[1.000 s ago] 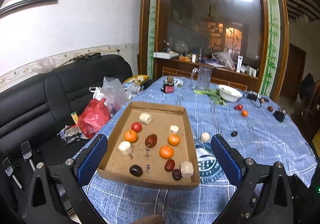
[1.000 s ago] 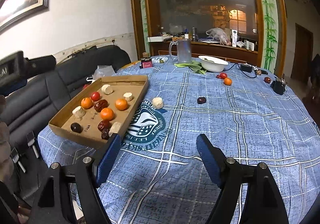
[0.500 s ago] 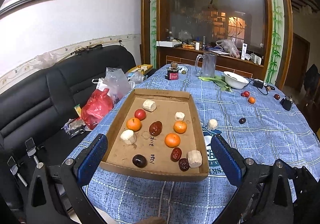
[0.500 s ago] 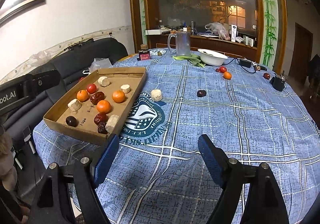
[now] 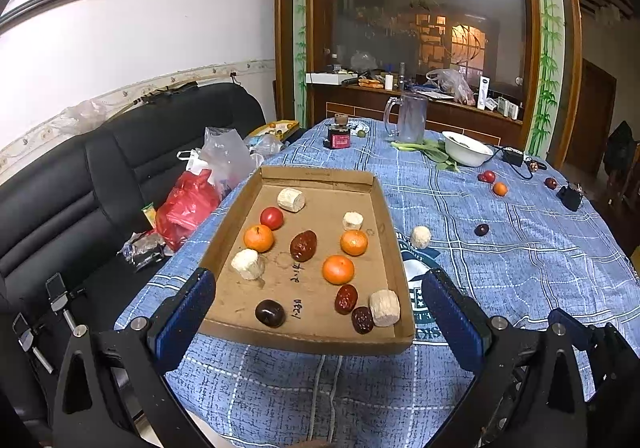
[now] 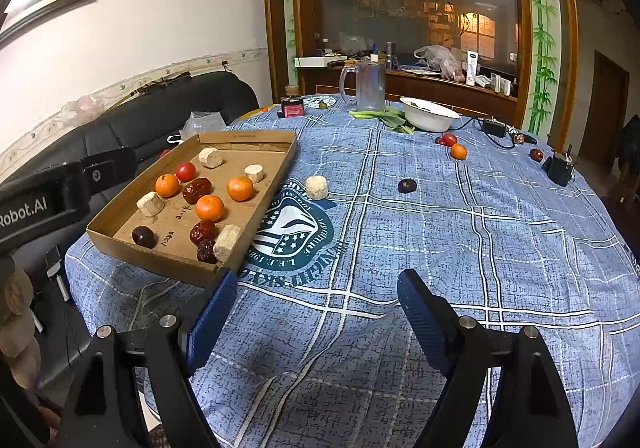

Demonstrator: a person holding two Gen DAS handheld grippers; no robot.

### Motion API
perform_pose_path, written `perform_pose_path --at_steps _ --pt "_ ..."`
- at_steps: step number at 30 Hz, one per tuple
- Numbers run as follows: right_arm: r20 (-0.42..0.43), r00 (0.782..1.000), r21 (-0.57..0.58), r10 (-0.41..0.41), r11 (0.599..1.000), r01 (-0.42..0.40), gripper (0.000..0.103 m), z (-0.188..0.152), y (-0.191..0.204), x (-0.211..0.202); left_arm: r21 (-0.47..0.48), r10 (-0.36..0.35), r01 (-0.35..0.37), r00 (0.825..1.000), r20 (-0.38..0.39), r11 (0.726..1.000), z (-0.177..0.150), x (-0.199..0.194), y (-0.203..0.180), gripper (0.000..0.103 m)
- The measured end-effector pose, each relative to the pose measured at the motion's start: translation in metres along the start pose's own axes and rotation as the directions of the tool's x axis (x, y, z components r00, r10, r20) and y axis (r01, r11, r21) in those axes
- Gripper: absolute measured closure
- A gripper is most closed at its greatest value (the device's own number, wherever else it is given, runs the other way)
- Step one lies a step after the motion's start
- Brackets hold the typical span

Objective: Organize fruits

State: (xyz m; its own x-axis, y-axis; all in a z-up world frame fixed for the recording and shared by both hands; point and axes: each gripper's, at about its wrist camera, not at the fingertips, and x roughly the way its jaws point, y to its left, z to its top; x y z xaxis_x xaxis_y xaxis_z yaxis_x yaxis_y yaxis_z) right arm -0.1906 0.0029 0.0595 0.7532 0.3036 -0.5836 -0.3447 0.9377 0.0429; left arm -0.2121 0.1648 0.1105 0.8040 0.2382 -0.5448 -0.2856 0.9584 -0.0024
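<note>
A cardboard tray (image 5: 382, 208) (image 6: 276, 172) on the blue tablecloth holds several fruits: oranges (image 5: 338, 269), a tomato (image 5: 272, 218), red dates (image 5: 303, 245), a dark plum (image 5: 270, 313) and pale cut chunks (image 5: 384, 307). Loose on the cloth lie a pale chunk (image 6: 317, 187) (image 5: 420, 236), a dark plum (image 6: 407, 186), an orange (image 6: 458, 151), a tomato (image 6: 449, 139) and a dark fruit (image 6: 536, 154). My left gripper (image 5: 320, 318) is open and empty, just before the tray's near edge. My right gripper (image 6: 316, 320) is open and empty over the cloth, right of the tray.
A glass mug (image 6: 370, 86), white bowl (image 6: 429, 114), greens (image 6: 384, 116), a red jar (image 6: 292, 107) and a black charger with cable (image 6: 494, 127) stand at the table's far side. A black sofa (image 5: 60, 188) with plastic bags (image 5: 188, 204) is left of the table.
Both grippers have pulled back and risen a little, so the tray and table look slightly farther and lower. Nothing on the table has moved.
</note>
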Motion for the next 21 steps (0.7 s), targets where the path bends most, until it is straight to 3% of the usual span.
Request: perform_pose_path --at_steps 21 --pt "-0.025 1.000 -0.006 0.006 1.000 -0.006 0.017 -0.0024 0.0037 0.0043 -0.011 -0.006 0.006 0.999 -0.041 1.000 -0.0061 0.0077 0.0012 0.000"
